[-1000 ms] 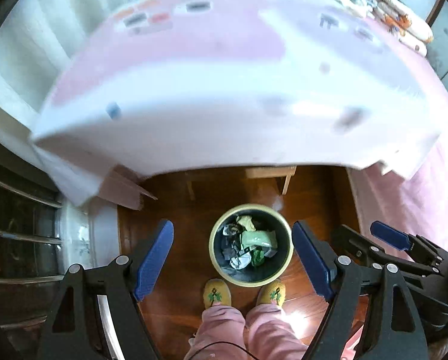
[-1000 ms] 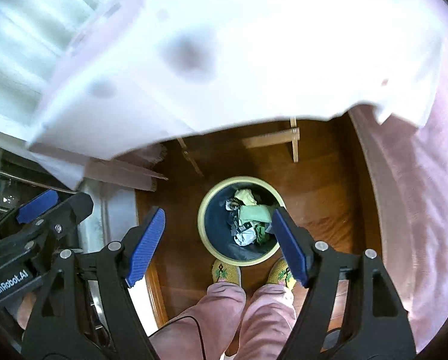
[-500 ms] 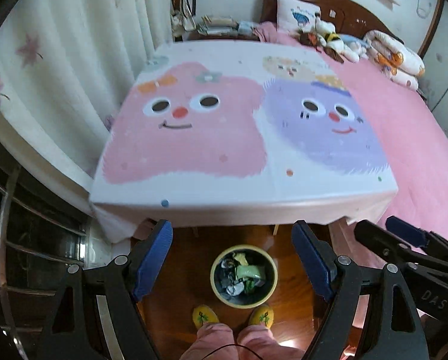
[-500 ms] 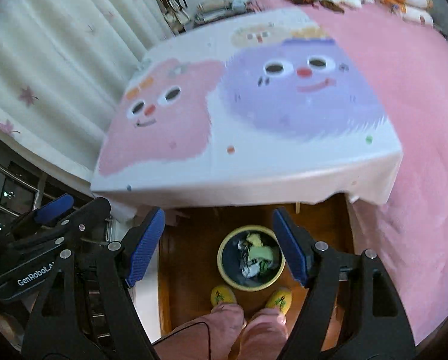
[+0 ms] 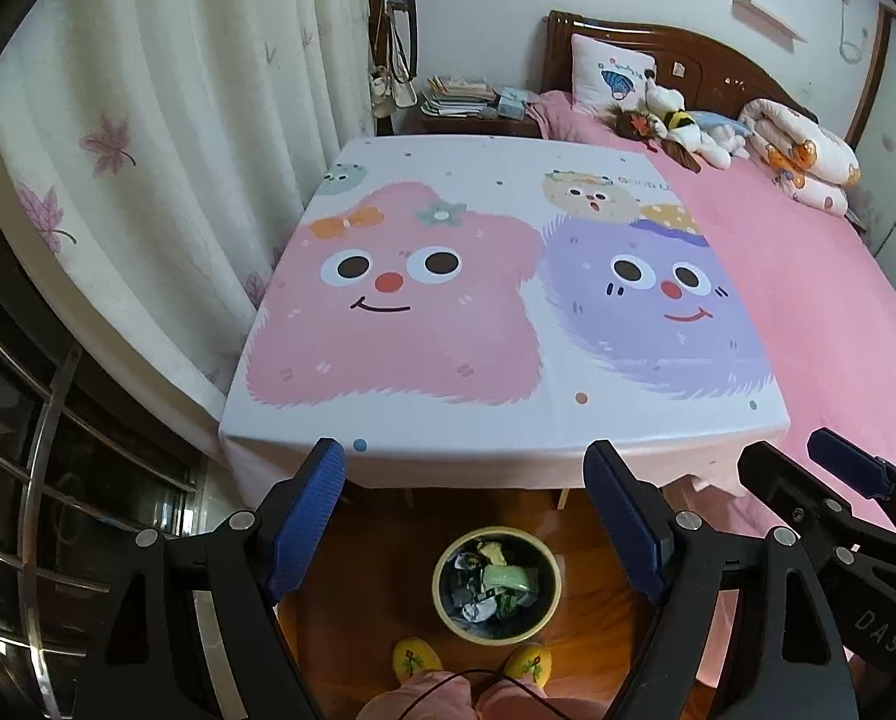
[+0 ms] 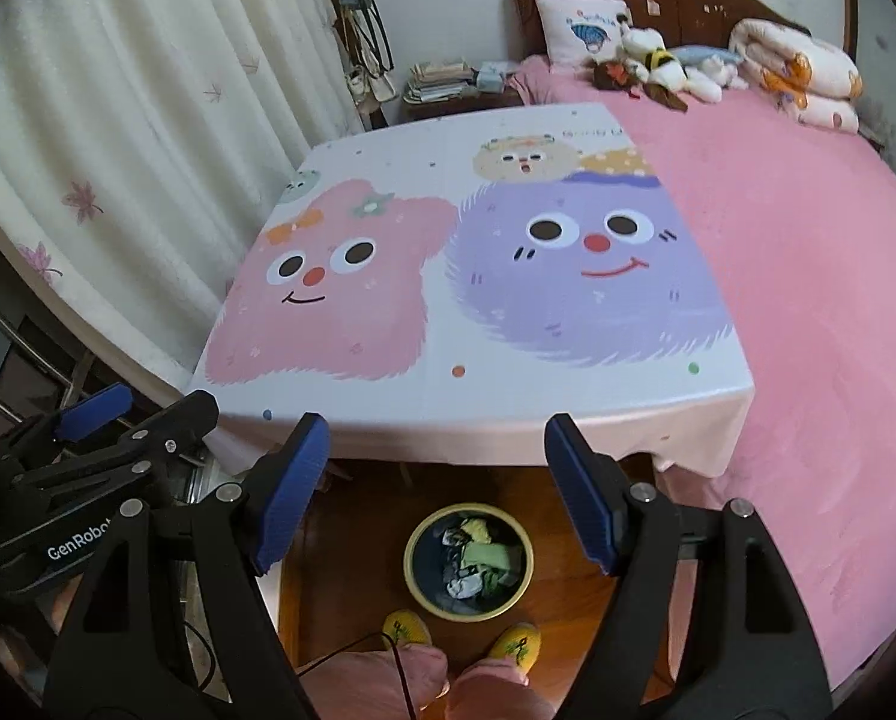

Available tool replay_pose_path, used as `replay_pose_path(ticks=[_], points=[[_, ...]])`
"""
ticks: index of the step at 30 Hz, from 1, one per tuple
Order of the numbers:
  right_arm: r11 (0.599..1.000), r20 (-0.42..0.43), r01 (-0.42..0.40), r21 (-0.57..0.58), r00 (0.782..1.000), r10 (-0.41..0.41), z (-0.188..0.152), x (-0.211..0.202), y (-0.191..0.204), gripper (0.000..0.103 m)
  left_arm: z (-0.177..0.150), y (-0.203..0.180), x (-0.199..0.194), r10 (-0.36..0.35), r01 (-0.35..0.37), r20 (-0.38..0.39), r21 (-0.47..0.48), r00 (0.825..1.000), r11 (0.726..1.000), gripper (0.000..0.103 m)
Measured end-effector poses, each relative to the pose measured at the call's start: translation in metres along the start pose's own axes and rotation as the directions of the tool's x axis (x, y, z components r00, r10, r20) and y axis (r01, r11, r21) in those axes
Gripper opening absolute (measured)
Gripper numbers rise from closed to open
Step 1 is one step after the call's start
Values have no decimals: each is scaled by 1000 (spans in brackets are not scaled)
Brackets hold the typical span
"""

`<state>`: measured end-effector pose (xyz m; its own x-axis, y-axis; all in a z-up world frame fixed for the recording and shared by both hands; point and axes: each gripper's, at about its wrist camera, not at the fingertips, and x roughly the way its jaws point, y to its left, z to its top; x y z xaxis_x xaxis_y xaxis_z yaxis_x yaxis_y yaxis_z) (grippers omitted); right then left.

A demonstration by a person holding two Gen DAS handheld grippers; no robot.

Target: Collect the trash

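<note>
A round bin with a yellow rim (image 5: pixel 498 585) (image 6: pixel 468 561) stands on the wooden floor below the table's near edge, holding crumpled wrappers, one of them green (image 5: pixel 509 577) (image 6: pixel 488 557). My left gripper (image 5: pixel 472 519) hangs high above the bin, open, nothing between its blue pads. My right gripper (image 6: pixel 438 486) is beside it at the same height, also open and empty. The cartoon tablecloth (image 5: pixel 478 300) (image 6: pixel 466 276) shows no loose trash on it.
A person's pink trouser legs and yellow slippers (image 5: pixel 414 663) stand just in front of the bin. A pink bed (image 5: pixel 808 276) with plush toys lies to the right, a curtain (image 5: pixel 147 150) to the left, and a nightstand with books (image 5: pixel 466 99) behind the table.
Both grippers have risen well above the bin and tilted up, so the whole tabletop and the room have come into view. The bin looks smaller and lower.
</note>
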<state>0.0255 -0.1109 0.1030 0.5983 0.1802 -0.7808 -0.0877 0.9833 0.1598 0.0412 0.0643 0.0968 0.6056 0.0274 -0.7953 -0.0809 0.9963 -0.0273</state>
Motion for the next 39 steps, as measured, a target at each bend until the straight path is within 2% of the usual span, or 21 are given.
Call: replay_pose_path(ticks=[39], points=[[1000,-13,-3,-21,1000,2,-21,4,4,72,-8,9,2,10,-10,0,14,1000,1000,83]])
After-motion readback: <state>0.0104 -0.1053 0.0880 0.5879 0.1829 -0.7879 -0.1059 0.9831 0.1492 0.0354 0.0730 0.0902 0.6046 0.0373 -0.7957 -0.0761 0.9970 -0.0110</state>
